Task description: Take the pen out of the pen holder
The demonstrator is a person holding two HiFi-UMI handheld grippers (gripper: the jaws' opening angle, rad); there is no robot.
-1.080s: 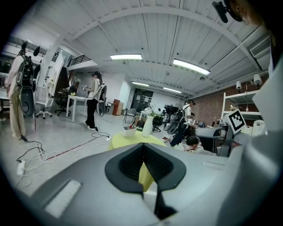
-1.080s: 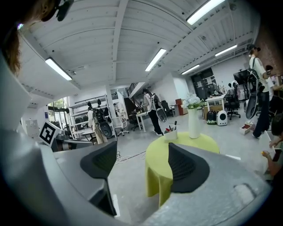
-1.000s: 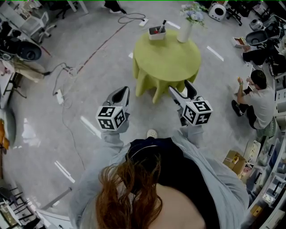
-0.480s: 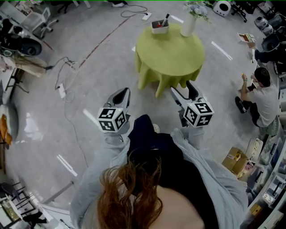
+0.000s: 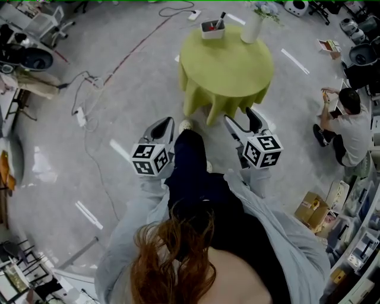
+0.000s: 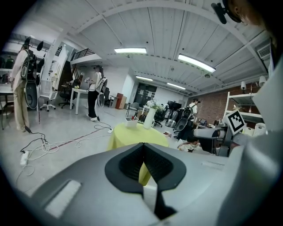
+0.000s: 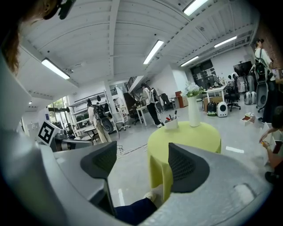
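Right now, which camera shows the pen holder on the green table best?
The head view: it looks down into the white pen holder, with a dark pen leaning out of it. Both the left gripper view and the right gripper view show it only small, far off and side-on.

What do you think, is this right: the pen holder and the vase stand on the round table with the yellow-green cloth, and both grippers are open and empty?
Not quite. Only the right gripper is open. The left gripper is shut, its jaws together with nothing between them, as the left gripper view shows. The pen holder and the vase do stand on the round table.
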